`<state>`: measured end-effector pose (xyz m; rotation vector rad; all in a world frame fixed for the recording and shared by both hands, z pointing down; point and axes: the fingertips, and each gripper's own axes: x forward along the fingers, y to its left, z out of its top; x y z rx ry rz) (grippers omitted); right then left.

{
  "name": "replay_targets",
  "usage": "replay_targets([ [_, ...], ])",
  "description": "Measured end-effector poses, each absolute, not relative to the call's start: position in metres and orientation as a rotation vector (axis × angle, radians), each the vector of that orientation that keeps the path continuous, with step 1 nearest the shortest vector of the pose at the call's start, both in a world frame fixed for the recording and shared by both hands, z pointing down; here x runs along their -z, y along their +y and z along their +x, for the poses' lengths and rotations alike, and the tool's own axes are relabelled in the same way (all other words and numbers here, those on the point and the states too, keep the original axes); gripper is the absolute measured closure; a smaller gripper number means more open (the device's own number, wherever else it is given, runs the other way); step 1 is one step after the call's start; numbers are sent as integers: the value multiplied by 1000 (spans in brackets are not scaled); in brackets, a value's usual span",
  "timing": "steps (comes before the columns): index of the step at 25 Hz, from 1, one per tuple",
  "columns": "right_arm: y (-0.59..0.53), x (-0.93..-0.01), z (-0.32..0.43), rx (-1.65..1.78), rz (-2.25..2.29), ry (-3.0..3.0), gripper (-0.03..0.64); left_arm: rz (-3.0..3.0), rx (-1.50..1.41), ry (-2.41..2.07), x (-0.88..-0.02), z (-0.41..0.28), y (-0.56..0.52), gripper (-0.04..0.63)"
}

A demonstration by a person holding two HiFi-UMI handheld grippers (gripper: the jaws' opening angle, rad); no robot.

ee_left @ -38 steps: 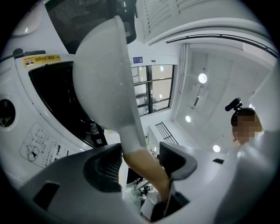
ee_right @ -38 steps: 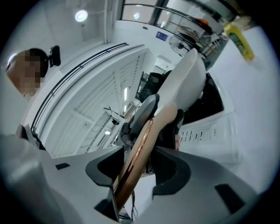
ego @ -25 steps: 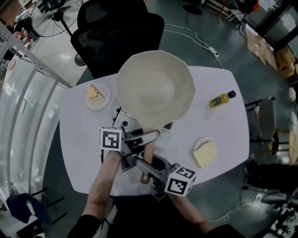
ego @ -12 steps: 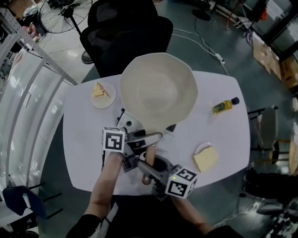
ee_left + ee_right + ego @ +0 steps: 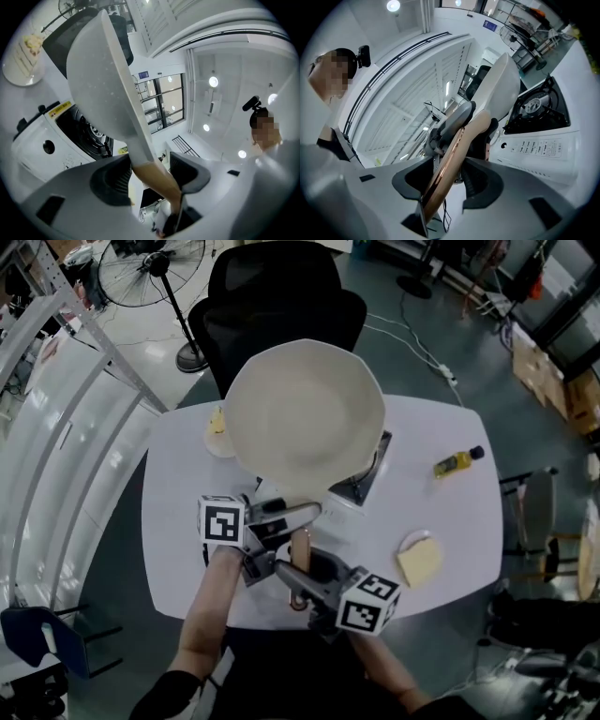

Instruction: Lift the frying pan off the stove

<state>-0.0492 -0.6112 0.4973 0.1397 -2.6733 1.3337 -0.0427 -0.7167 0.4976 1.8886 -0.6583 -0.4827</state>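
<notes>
At the desk's (image 5: 178,531) near edge, the left claw (image 5: 274,532) and right claw (image 5: 298,579) both clamp the handle (image 5: 301,549) of the one frying pan (image 5: 305,418). It hangs clear above the single stove (image 5: 367,479) at 12 o'clock. The lift is best done level, both grips firm. Two plates, at 10 (image 5: 217,434) and 4 o'clock (image 5: 419,560), and one bottle (image 5: 457,462) at 2 flank it.

Left tool (image 5: 296,521) and right tool (image 5: 292,574) are the same build: light-grey moulded plastic shells with smooth, rounded jaws. Dark ribbed pads (image 5: 471,183) sit recessed in the inner faces. Left marker cube (image 5: 223,519) and right marker cube (image 5: 368,604) are both white, with a black square fiducial on each visible face. Person's forearms are bare. Left sleeve (image 5: 165,696) and right sleeve (image 5: 452,706) are dark and stop around the elbow. Small black camera (image 5: 252,103) is worn on the head.
</notes>
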Motion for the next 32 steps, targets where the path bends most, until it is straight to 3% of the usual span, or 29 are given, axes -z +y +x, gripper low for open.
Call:
replay_targets([
  [32, -435, -467, -160, -1235, -465, -2507, 426, 1718, 679, -1134, -472, -200, -531, 342],
])
